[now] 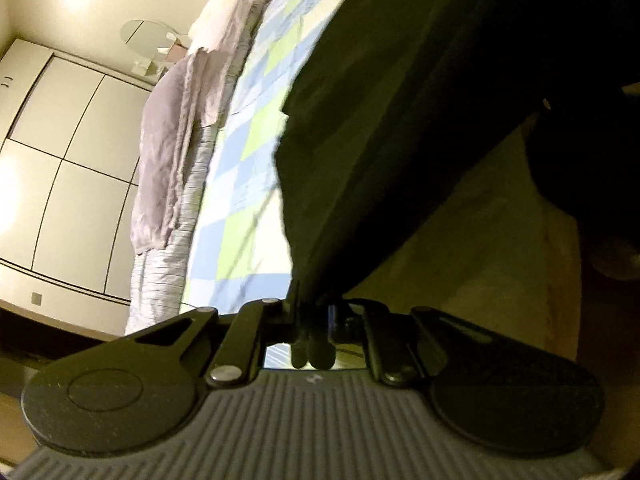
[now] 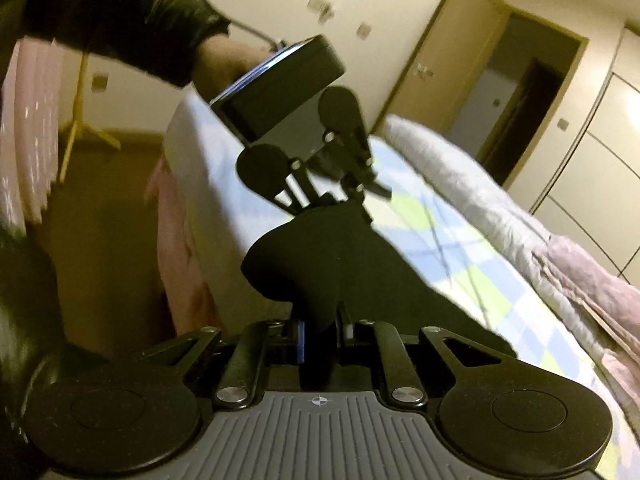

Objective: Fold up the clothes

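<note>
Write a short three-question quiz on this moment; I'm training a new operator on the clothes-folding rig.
1. True or false: both grippers are shut on the black garment.
2. What pattern covers the bed sheet?
A. stripes
B. blue, green and white checks
C. dots
3. Fill in: in the right wrist view, the left gripper holds the garment ___ the bed.

Key: 1 true; 2 B; 3 above. The right gripper pinches the near end.

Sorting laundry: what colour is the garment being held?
Black garment, clearest in the right wrist view.

Black garment [image 1: 360, 120]; blue, green and white checked bedsheet [image 1: 248, 168]; mauve quilt [image 1: 168, 152].
</note>
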